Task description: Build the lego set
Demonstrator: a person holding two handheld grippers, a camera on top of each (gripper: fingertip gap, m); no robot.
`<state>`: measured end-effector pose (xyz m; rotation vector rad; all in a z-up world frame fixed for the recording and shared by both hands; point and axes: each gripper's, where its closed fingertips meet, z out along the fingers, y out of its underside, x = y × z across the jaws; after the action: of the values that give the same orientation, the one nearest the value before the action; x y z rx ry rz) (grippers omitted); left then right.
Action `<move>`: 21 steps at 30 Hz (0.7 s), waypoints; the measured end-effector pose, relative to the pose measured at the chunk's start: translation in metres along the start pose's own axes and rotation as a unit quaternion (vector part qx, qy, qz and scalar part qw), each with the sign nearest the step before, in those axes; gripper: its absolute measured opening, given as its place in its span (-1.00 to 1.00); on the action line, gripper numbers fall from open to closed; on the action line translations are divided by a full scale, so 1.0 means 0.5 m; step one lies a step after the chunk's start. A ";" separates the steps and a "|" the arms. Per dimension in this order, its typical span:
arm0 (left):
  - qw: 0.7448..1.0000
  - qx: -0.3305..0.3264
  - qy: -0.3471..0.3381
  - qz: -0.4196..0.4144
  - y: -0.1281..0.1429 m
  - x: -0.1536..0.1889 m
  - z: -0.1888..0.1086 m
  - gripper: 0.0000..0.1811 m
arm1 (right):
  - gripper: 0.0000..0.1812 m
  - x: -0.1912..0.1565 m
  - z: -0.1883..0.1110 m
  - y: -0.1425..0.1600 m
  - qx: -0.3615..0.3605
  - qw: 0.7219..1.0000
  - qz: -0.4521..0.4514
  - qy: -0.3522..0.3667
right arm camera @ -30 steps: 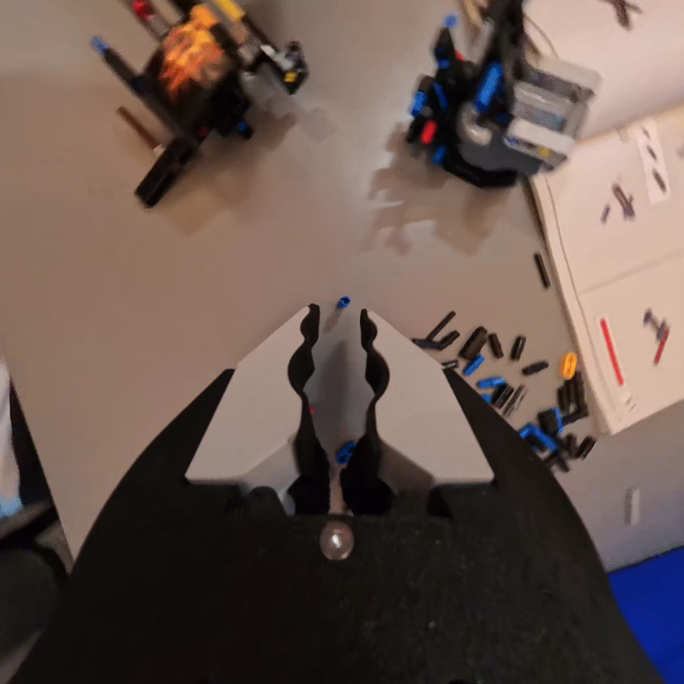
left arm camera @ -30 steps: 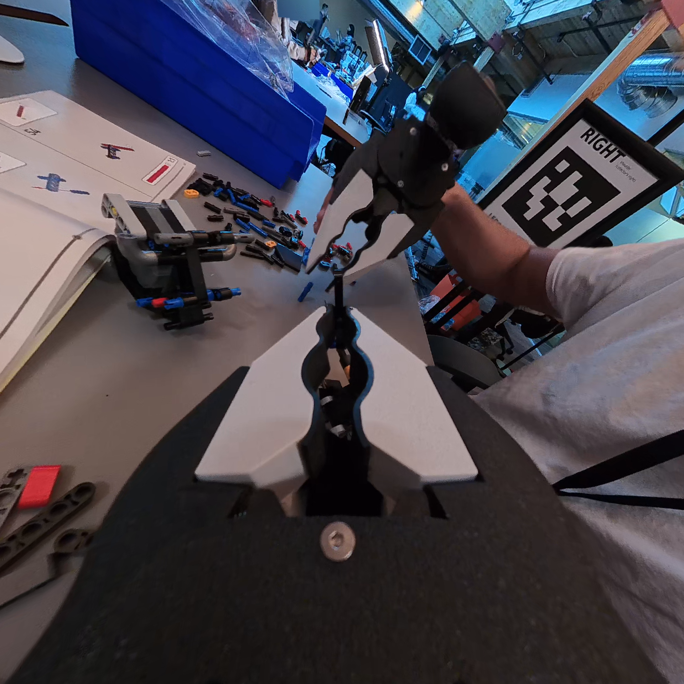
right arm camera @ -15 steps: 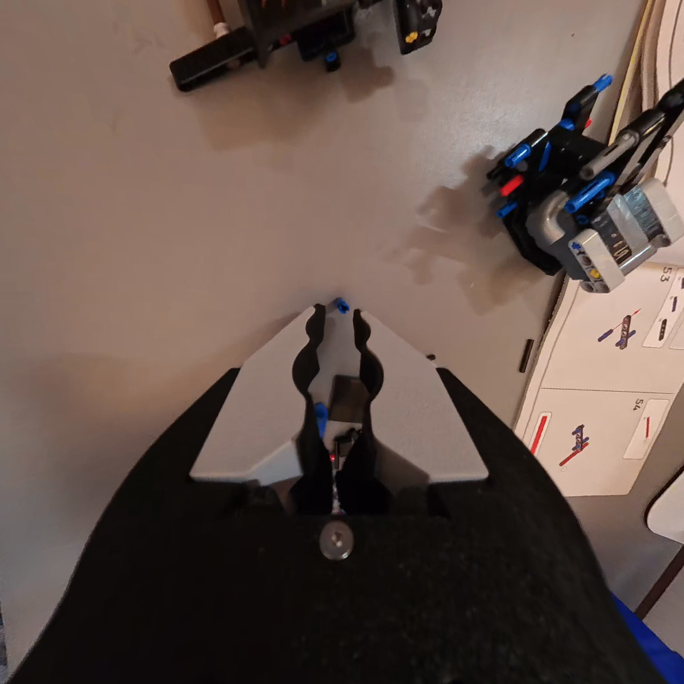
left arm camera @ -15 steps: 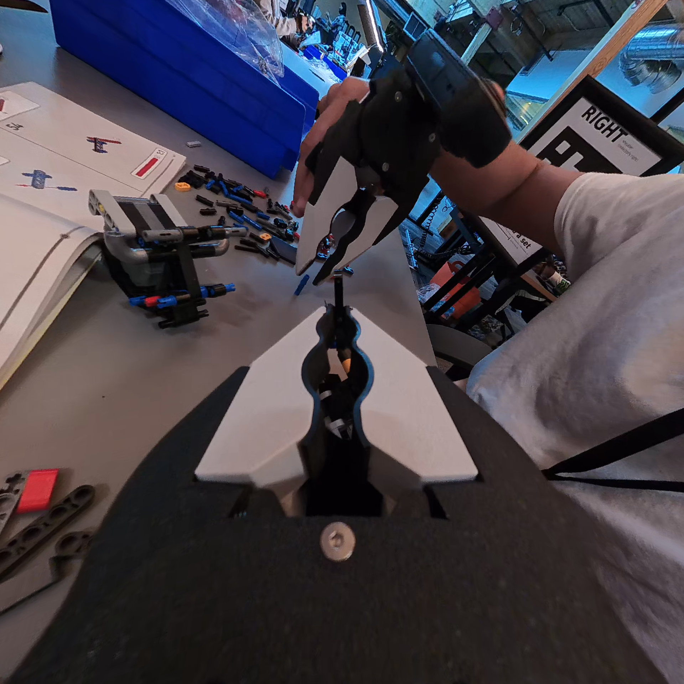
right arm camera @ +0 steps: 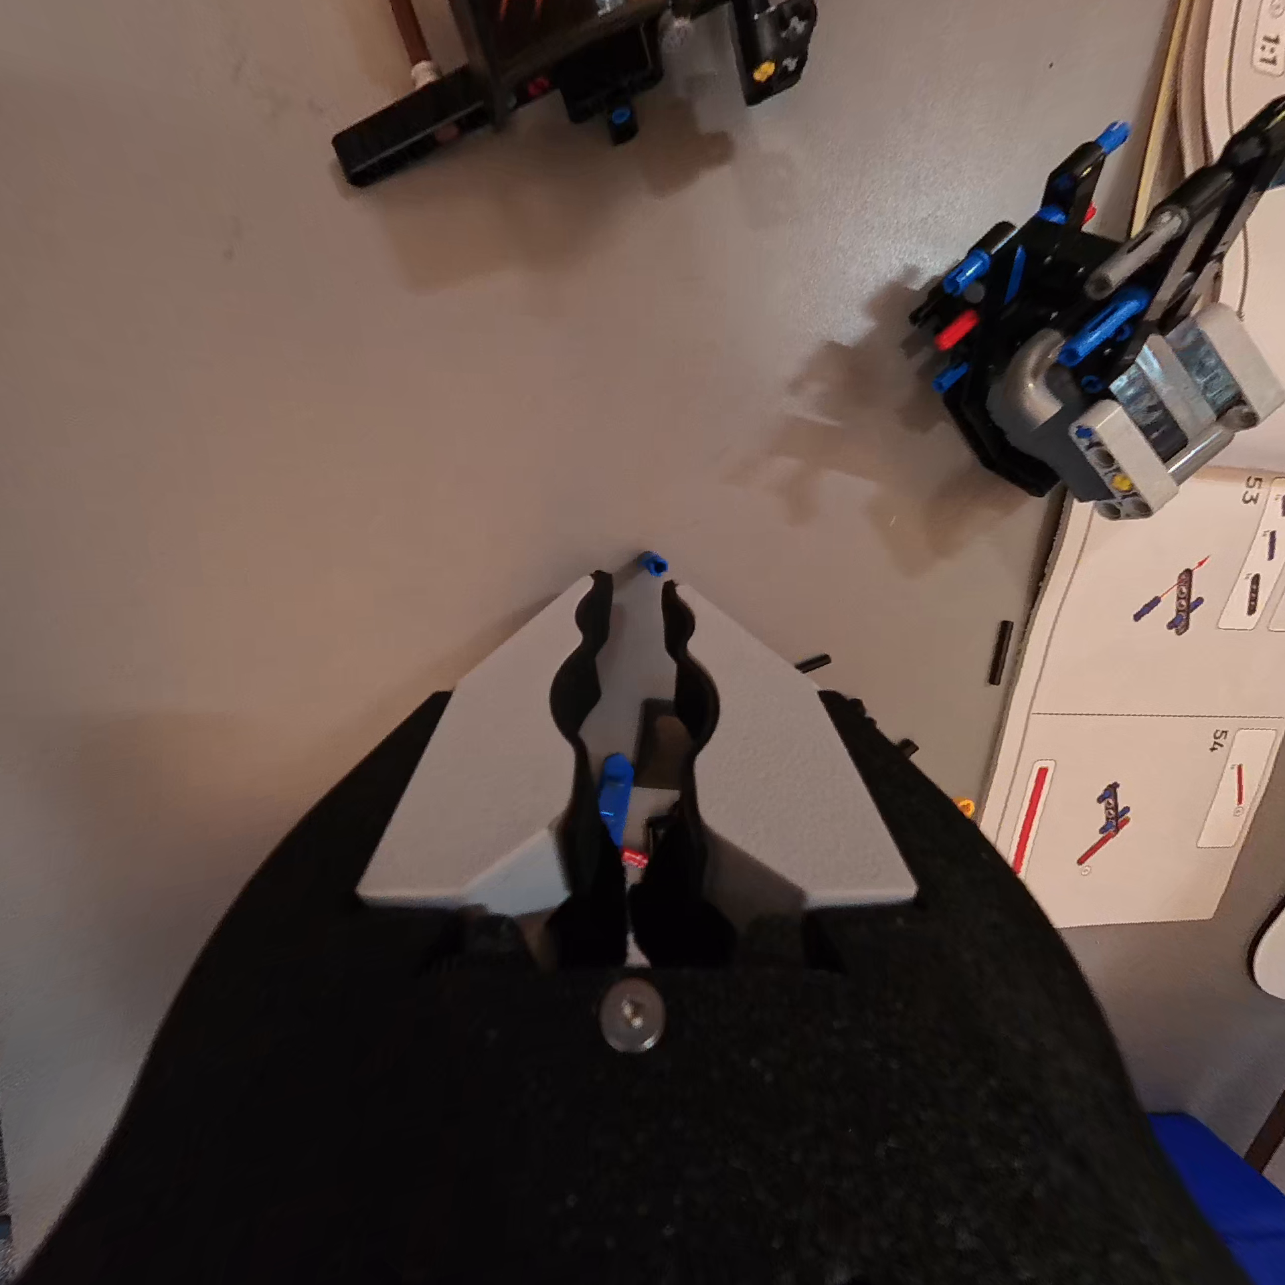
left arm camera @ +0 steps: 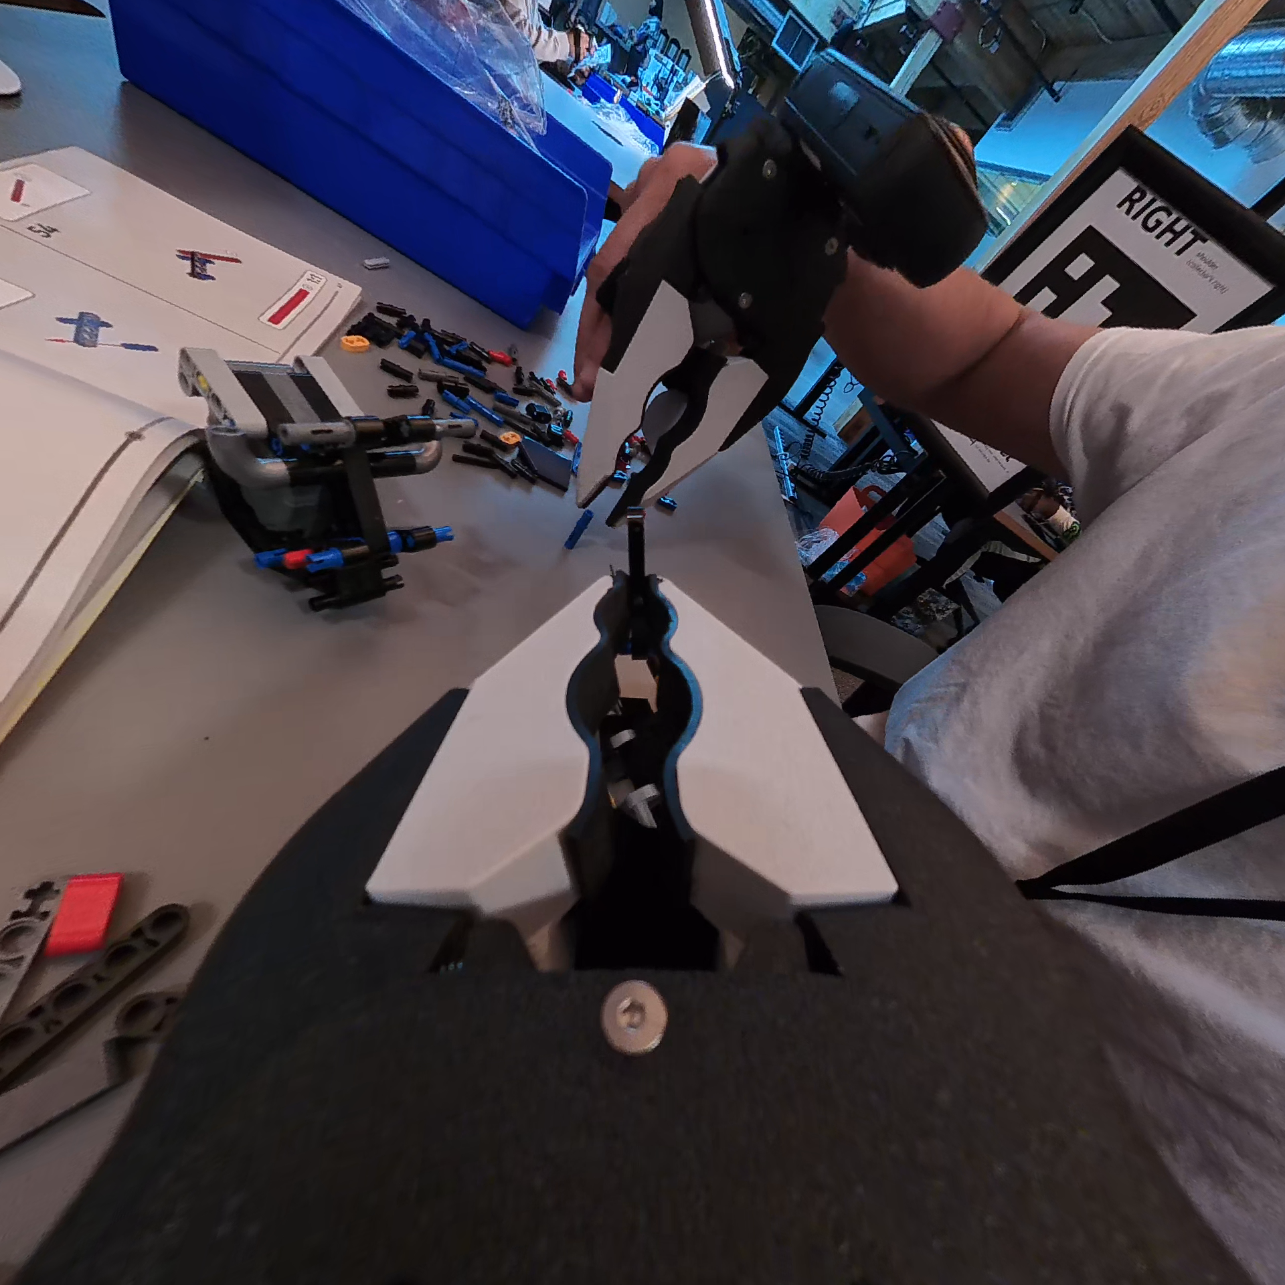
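**Grey worktop, an axle held up for the next fit**

Grey worktop [left arm camera: 174,695] carries the scattered parts. Above it, a thin black axle [left arm camera: 635,549] stands upright, clamped in the left tool [left arm camera: 636,605]. The right tool [left arm camera: 626,497], jaws slightly parted and empty, hangs tips-down just over the axle's top, wrist bent. Judged next: close on the axle or thread a part onto it, which needs careful alignment. The half-built model [left arm camera: 313,473] waits to the left.

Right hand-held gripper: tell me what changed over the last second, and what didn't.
The right hand-held gripper swung away from the pile of loose pieces and came in over the table, nearer the left one; its open fingertips now hang close above the thin black rod. The left hand-held gripper stayed shut on that rod. The grey-and-black model and the instruction booklet did not move.
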<state>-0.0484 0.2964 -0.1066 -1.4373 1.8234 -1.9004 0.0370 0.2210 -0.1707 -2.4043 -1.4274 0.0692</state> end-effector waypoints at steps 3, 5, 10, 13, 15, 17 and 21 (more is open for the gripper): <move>1.000 -0.001 -0.001 0.002 0.001 0.000 0.001 -0.99 | -0.85 -0.001 -0.002 0.003 0.001 1.000 0.001 0.005; 1.000 -0.003 -0.001 0.002 0.002 0.000 0.001 -0.99 | -0.85 0.000 -0.006 0.004 0.002 1.000 0.002 0.008; 1.000 -0.005 -0.003 0.004 0.004 -0.001 0.002 -0.98 | -0.85 0.002 -0.005 0.000 0.003 1.000 -0.004 0.009; 1.000 -0.004 -0.004 0.005 0.002 -0.002 0.001 -0.99 | -0.85 0.002 0.005 -0.003 -0.003 1.000 -0.012 0.006; 1.000 -0.004 -0.004 0.004 0.002 -0.002 0.000 -0.99 | -0.85 0.006 0.010 -0.002 -0.009 1.000 -0.018 0.007; 1.000 -0.004 -0.004 0.004 0.002 -0.002 0.000 -0.99 | -0.85 0.008 0.013 -0.005 -0.009 1.000 -0.019 0.003; 1.000 -0.005 -0.003 0.004 0.003 -0.001 0.002 -0.99 | -0.87 0.010 0.016 -0.006 -0.014 1.000 -0.023 -0.001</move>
<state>-0.0484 0.2958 -0.1083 -1.4350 1.8366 -1.8836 0.0352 0.2288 -0.1769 -2.3926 -1.4921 0.0412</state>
